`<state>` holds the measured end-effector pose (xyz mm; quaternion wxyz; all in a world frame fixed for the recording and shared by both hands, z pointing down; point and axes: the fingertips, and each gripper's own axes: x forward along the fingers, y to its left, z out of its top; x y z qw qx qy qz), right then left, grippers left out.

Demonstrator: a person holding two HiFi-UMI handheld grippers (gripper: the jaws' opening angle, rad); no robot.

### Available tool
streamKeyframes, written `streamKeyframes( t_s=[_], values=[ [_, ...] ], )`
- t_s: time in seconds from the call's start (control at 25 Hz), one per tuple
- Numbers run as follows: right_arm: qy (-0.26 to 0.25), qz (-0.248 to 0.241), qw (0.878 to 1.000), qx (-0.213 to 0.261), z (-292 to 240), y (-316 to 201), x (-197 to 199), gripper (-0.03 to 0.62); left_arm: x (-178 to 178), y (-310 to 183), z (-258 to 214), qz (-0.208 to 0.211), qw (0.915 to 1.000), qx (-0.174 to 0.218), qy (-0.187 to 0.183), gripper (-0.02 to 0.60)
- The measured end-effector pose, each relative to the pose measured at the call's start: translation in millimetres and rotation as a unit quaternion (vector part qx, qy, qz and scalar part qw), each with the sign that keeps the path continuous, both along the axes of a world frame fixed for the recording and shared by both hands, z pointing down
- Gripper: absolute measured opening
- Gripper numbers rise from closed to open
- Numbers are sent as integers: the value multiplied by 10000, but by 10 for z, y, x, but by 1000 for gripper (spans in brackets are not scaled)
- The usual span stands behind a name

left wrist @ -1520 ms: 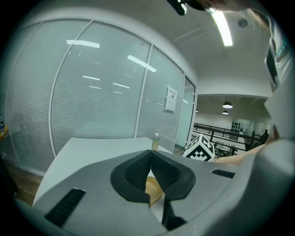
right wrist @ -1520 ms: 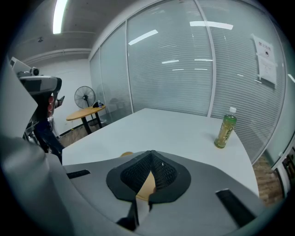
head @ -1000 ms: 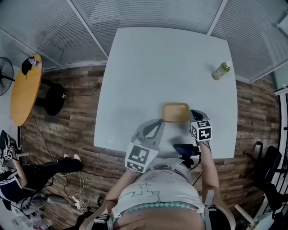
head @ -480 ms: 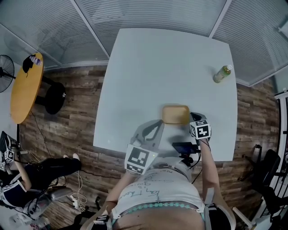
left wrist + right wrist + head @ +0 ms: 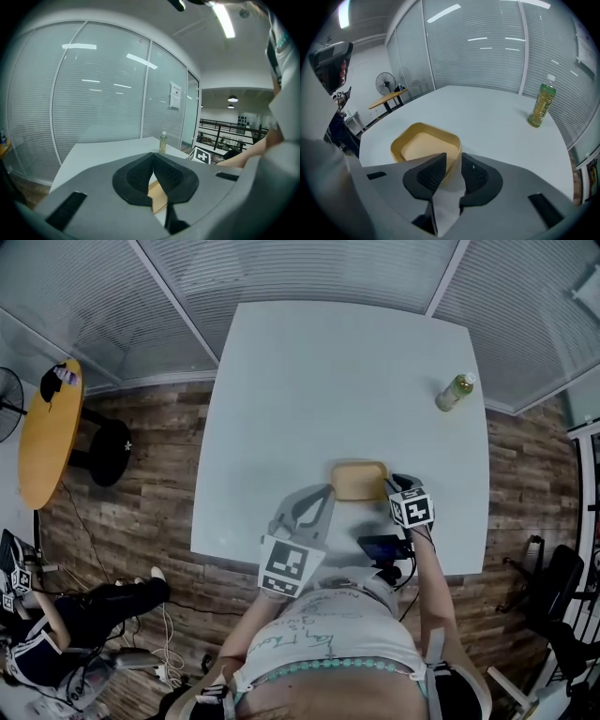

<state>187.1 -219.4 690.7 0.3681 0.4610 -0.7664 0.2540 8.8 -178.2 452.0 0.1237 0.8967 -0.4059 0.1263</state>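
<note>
Right gripper [image 5: 452, 161]: we find the jaws closed to a narrow gap, and the near rim of the tray [image 5: 424, 145] fills that gap from pad to pad. We judge this a grip on the rim wall.

Left gripper [image 5: 153, 157]: the jaws meet at the tips. The tray's tan edge shows low in the slot behind them. In the head view the tips lie at the tray's left edge, but we cannot confirm that any rim is pinched.

Location: the tray rests flat on the white table [image 5: 487, 122], close to the person's edge and between the two grippers. It is shallow, rounded at the corners and empty.

Handling, in our judgement: the tray is light, stiff and smooth, with a thin upright wall. A hold at one corner alone is likely to let it pivot or slip. The sound hold is the rim wall, pads inside and outside, on opposite sides.

Surroundings: a green bottle [image 5: 542, 107] stands upright near the far right corner, well apart from the tray.
</note>
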Motion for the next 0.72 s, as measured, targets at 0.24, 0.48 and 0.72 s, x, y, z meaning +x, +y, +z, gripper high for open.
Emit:
streamKeyframes(
  t_s=[0.24,0.48,0.72],
  values=[
    [36,49,9992,-383,210,-37,15,164,49,-67,50,35,10000,-65,-63,3],
    [-63,218,9978,-629,296,-50,1,128,92,-52,105,117,9998,-141,-83,2],
    [-90,437,9962,-750,379,-65,-7,64,79,-70,97,78,9998,-156,-8,3]
  ],
)
